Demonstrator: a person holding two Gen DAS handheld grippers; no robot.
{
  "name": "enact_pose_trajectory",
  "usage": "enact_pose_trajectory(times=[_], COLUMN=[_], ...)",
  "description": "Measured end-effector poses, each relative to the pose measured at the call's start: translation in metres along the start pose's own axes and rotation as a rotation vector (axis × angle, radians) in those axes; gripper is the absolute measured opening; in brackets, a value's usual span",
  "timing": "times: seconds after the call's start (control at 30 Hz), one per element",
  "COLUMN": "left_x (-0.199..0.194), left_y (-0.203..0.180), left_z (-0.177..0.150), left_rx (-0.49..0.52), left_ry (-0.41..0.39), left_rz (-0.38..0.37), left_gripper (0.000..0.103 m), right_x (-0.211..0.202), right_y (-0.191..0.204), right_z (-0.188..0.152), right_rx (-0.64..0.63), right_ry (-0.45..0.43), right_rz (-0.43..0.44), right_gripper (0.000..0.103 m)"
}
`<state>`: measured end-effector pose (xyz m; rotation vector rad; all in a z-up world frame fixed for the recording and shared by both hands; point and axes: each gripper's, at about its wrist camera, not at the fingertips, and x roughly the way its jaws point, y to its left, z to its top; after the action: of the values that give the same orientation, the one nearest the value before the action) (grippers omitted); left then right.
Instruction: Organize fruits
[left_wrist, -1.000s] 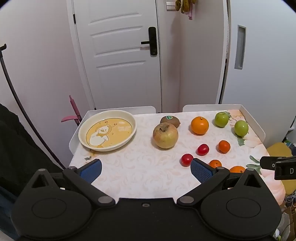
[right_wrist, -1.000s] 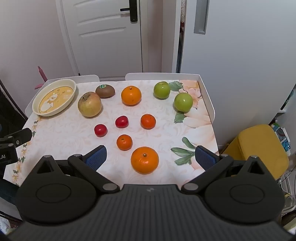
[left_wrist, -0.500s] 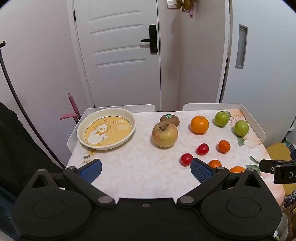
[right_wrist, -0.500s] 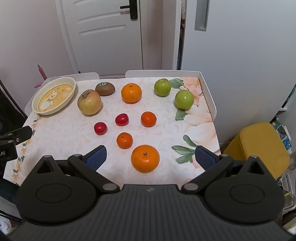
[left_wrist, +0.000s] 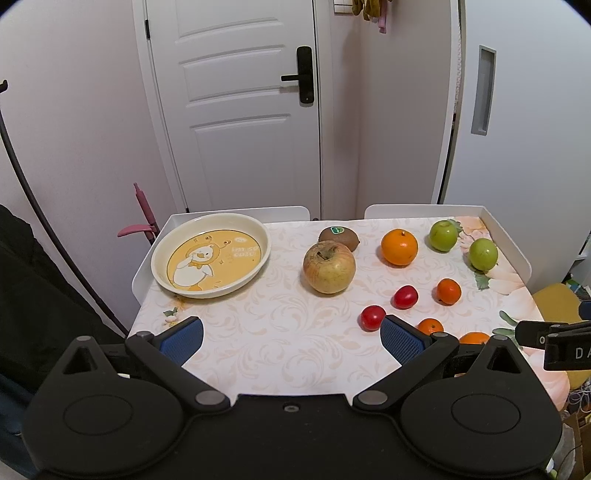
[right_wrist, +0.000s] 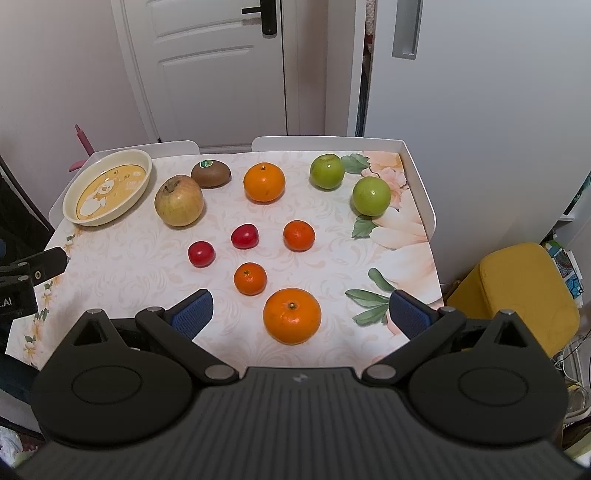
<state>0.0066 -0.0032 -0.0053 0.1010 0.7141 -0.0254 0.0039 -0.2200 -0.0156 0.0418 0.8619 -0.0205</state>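
Note:
A cream dish with a yellow duck print (left_wrist: 210, 254) (right_wrist: 107, 192) sits at the table's far left, with nothing in it. Right of it lie a big yellowish apple (left_wrist: 328, 267) (right_wrist: 179, 201), a kiwi (left_wrist: 340, 238) (right_wrist: 210, 173), a large orange (left_wrist: 399, 246) (right_wrist: 264, 182) and two green apples (left_wrist: 443, 236) (left_wrist: 483, 254) (right_wrist: 327, 171) (right_wrist: 371, 195). Two red tomatoes (right_wrist: 201, 253) (right_wrist: 244, 236), two small tangerines (right_wrist: 299, 235) (right_wrist: 250, 278) and a bigger orange (right_wrist: 291, 315) lie nearer. My left gripper (left_wrist: 291, 338) hangs open over the near edge. My right gripper (right_wrist: 299, 314) is open, with the bigger orange between its fingers, untouched.
The table (right_wrist: 332, 266) has a floral cloth and a raised white rim (right_wrist: 421, 192) at the back and sides. A white door (left_wrist: 240, 103) and a wall stand behind it. A yellow stool (right_wrist: 517, 291) stands to the right, and a dark garment (left_wrist: 33, 295) hangs at the left.
Both grippers have drifted slightly; the table and fruit sit a little lower in the left view and a little nearer in the right view. No fruit has moved. Both grippers stay open.

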Motion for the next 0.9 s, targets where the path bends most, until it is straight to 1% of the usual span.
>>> enact_pose_trajectory(times=[0.9], left_x=[0.007], left_y=[-0.0009], left_z=[0.0038], left_rx=[-0.01], left_ry=[0.018], left_rz=[-0.001], left_gripper=[0.103], right_x=[0.0055], right_y=[-0.0006], right_z=[0.0002], right_rx=[0.002], right_ry=[0.018], right_rz=[0.002], right_gripper=[0.103])
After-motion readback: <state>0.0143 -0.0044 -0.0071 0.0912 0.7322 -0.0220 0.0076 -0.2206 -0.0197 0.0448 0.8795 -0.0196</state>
